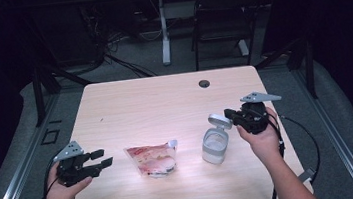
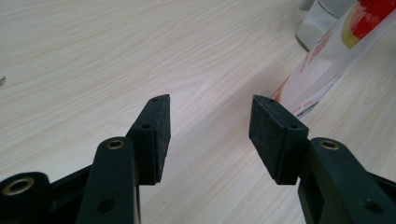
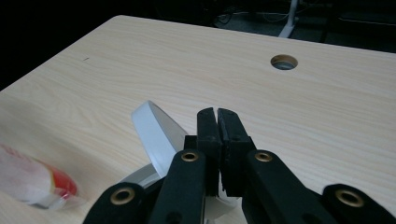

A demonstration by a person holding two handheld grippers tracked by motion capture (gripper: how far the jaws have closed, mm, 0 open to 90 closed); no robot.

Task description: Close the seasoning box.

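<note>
The clear container (image 1: pixel 215 145) stands right of the tabletop's (image 1: pixel 154 99) centre, lid (image 1: pixel 219 121) flipped up; the right tool (image 1: pixel 230 114), jaws pressed together, sits at its 1 o'clock by the lid; the snack pouch (image 1: pixel 152 159) lies at its 9 o'clock; the left tool (image 1: pixel 101 158) hovers half open, empty.

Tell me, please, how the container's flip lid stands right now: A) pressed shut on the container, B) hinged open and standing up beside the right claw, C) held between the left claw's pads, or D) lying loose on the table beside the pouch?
B: the lid stands hinged open above the clear container, next to the shut right claw, while the left claw is open, apart from the pouch.
</note>
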